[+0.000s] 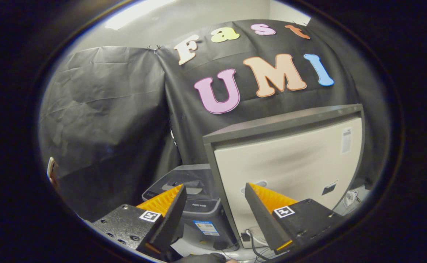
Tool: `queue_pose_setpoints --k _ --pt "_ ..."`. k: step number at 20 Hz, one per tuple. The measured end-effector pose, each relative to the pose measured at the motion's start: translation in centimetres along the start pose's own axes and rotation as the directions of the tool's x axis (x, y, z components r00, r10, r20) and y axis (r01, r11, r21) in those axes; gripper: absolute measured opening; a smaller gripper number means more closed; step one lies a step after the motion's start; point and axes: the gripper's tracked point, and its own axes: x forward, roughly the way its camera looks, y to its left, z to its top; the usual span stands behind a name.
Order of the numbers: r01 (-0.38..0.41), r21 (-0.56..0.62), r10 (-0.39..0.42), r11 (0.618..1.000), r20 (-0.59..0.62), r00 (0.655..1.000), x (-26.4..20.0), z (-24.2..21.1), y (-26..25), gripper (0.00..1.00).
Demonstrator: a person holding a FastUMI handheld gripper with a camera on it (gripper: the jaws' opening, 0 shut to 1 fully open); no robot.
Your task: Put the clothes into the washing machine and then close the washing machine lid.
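Note:
A small grey top-loading washing machine [195, 204] stands low just beyond my fingers, against the left side of a big white cabinet. Its translucent lid [188, 175] sits on top; I cannot tell whether it is fully down. My gripper [215, 188] is open, its fingers wide apart with nothing between them. The left fingertip overlaps the machine's top and the right fingertip lies in front of the cabinet's face. A dark rounded thing [200, 258] shows below the fingers; what it is I cannot tell.
The white cabinet [290, 164] with a dark grey top and frame rises right of the washing machine. Cables [253, 243] lie at its foot, and a white plug [350, 199] sits by its right side. Black cloth walls [107, 120] close the booth behind and to the left.

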Motion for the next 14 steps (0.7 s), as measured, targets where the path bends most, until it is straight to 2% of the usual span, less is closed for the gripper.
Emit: queue_pose_setpoints --k 4,7,14 --pt "0.005 -0.065 -0.003 0.998 0.028 1.000 -1.7 -0.6 -1.6 0.96" --pt "0.004 -0.044 -0.003 0.999 0.024 1.000 -2.8 -2.2 -2.6 0.97" --pt "0.058 -0.063 -0.053 0.996 0.086 0.995 -5.1 -5.7 -4.9 0.97"
